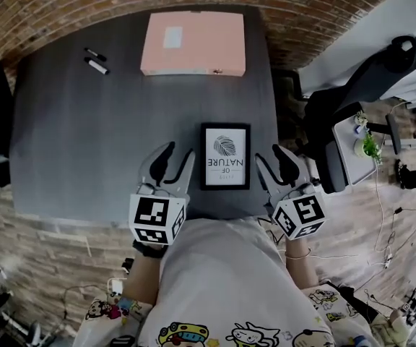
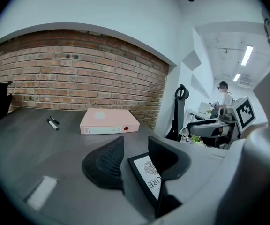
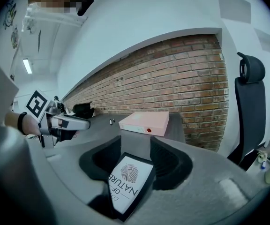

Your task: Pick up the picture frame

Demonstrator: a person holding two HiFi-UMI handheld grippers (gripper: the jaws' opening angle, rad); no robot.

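A dark grey, matte desk fills the head view. A flat pink box file lies at its far edge. The picture frame, a slim black rectangle around a white print, lies flat near the desk's near edge. Your left gripper is just left of it and your right gripper just right. Both have their curved, ribbed black fingers spread wide, holding nothing. You seem to be at the approach. Next, bring one pair over a frame edge and close. That thin, low edge looks hard to catch. Two small markers lie far left.
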